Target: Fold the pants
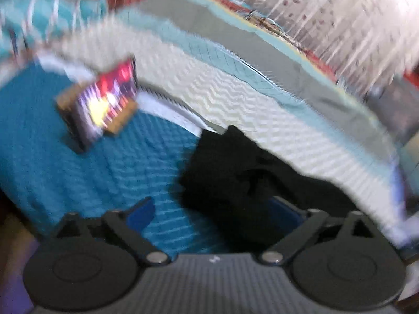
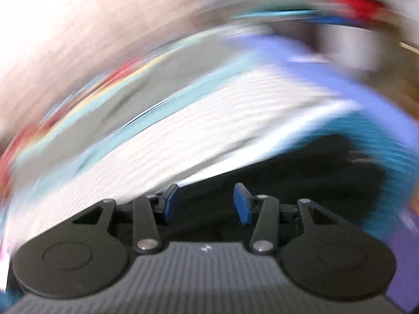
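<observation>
The black pants lie bunched on a teal quilted cover, in the lower right of the blurred left wrist view. My left gripper stands wide open over their near edge; its blue pads hold nothing. In the heavily smeared right wrist view the pants are a dark mass ahead and to the right. My right gripper is partly open just above them, with dark cloth behind the gap and nothing pinched between its blue pads.
A phone with a lit screen leans on a brown stand on the teal cover, far left. A cream ribbed blanket and grey bedding lie beyond the pants. A pale curtain hangs at the back right.
</observation>
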A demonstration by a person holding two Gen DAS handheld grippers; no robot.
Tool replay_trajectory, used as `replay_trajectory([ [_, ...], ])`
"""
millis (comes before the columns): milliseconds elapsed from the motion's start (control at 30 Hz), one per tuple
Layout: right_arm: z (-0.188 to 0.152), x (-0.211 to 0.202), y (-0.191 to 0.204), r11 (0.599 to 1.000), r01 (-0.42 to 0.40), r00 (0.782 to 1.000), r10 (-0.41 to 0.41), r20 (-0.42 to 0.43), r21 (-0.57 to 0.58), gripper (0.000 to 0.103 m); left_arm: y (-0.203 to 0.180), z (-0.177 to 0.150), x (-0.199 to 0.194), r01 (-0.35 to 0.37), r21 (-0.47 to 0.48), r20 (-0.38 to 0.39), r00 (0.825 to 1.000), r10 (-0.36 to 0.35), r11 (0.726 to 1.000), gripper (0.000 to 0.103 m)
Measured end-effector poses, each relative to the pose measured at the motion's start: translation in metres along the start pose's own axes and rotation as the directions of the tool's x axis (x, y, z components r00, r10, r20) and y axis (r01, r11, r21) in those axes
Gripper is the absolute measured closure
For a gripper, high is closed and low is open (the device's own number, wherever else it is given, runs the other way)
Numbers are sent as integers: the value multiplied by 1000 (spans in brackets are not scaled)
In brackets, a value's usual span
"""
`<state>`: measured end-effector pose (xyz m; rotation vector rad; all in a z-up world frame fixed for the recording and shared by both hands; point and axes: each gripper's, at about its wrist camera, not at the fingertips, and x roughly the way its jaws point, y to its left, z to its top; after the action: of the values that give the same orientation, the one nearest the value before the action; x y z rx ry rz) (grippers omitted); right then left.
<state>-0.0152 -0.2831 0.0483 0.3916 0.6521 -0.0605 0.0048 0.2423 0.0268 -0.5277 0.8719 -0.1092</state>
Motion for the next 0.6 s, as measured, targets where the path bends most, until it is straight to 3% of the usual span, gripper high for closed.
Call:
replay_trajectory([
  [67, -18, 30, 67, 972, -167, 982, 150, -112, -163, 54, 8, 8, 20, 44, -85, -39, 998, -47, 995, 0],
  [167, -52, 63, 161, 849, -387, 913, 298, -279, -360, 53, 14, 20, 51, 52, -115, -68, 996, -60, 992, 0],
  [233, -69, 79, 208, 767, -473, 873, 343, -346, -434, 52, 17, 27, 67, 64, -127, -80, 994, -74, 990, 1],
  [267, -77, 86, 228, 730, -504, 857, 356, -373, -462, 50, 16, 29, 74, 74, -130, -78, 993, -85, 989, 5],
  [333, -88, 106, 261, 682, -538, 836, 356, -418, -495, 47, 11, 32, 85, 71, -121, -75, 994, -81, 990, 38],
  [367, -93, 117, 273, 671, -536, 835, 335, -437, -512, 49, 7, 34, 89, 77, -101, -73, 994, -84, 992, 62],
  [400, -100, 126, 284, 660, -530, 837, 304, -455, -532, 57, 2, 38, 89, 87, -86, -65, 994, -93, 992, 74],
  [467, -106, 134, 290, 653, -498, 851, 242, -466, -570, 95, -13, 45, 74, 95, -30, 2, 995, -95, 995, 91],
  [500, -102, 134, 292, 667, -483, 859, 236, -454, -567, 95, -20, 48, 60, 107, -3, 54, 993, -106, 994, 91],
  [567, -89, 121, 290, 704, -508, 845, 296, -446, -496, 95, -28, 51, 23, 148, 46, 186, 970, -154, 988, 91],
  [600, -81, 110, 289, 704, -527, 837, 332, -435, -476, 95, -28, 51, 5, 151, 65, 245, 956, -162, 986, 91],
])
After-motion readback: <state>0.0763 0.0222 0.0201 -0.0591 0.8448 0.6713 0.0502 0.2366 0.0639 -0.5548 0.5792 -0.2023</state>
